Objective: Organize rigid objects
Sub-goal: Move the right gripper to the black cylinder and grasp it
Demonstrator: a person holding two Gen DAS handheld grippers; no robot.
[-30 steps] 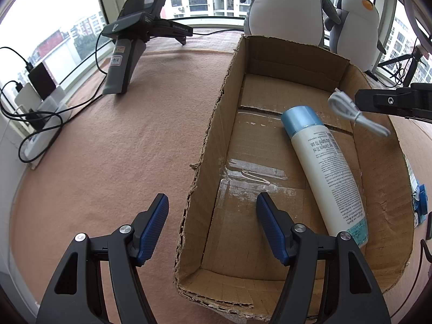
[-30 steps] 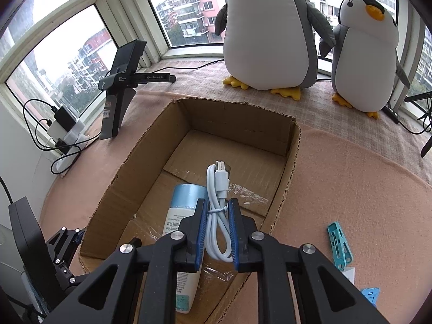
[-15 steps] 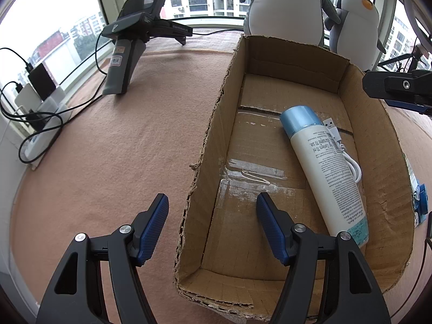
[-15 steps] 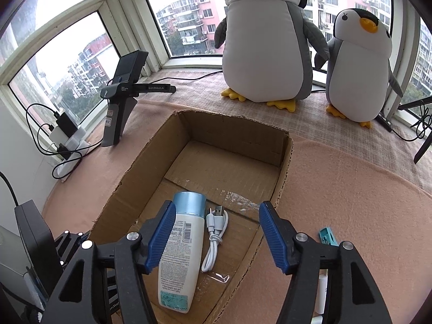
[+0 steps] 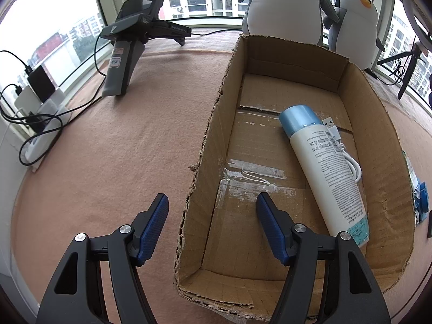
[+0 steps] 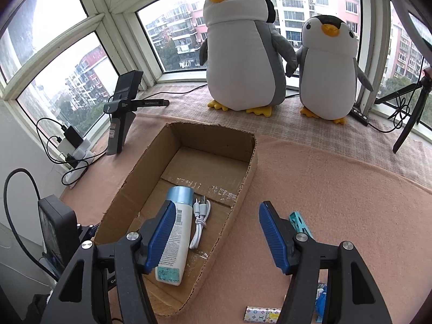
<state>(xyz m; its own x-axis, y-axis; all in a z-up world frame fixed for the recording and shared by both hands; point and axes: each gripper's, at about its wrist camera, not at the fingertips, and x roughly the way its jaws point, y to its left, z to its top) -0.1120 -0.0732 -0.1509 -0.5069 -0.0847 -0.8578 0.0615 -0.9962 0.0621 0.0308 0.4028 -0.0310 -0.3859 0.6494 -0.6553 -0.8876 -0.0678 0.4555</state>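
A: Item one, white cable (image 6: 200, 222). Change noted: a second ago it was pinched in the right gripper (image 6: 216, 232) above the cardboard box (image 6: 244, 186); now it lies on the box floor, touching the white bottle (image 6: 175, 239) on the side away from the box's left wall.

B: Jaw state?

A: Right gripper: wide apart, nothing between the pads, backed off over the box's near right wall. Left gripper (image 5: 212, 225): jaws apart, straddling the box's left wall without pressing it, unmoved.

B: Meaning for the task?

A: Judged: two items boxed. A teal clip (image 6: 298, 222) and a patterned stick (image 6: 263, 313) remain outside, right of the box.

B: Surface, room?

A: Pink felt cloth (image 5: 108, 145) under the box. Beyond the box: two plush penguins (image 6: 243, 54), bay windows, apartment blocks.
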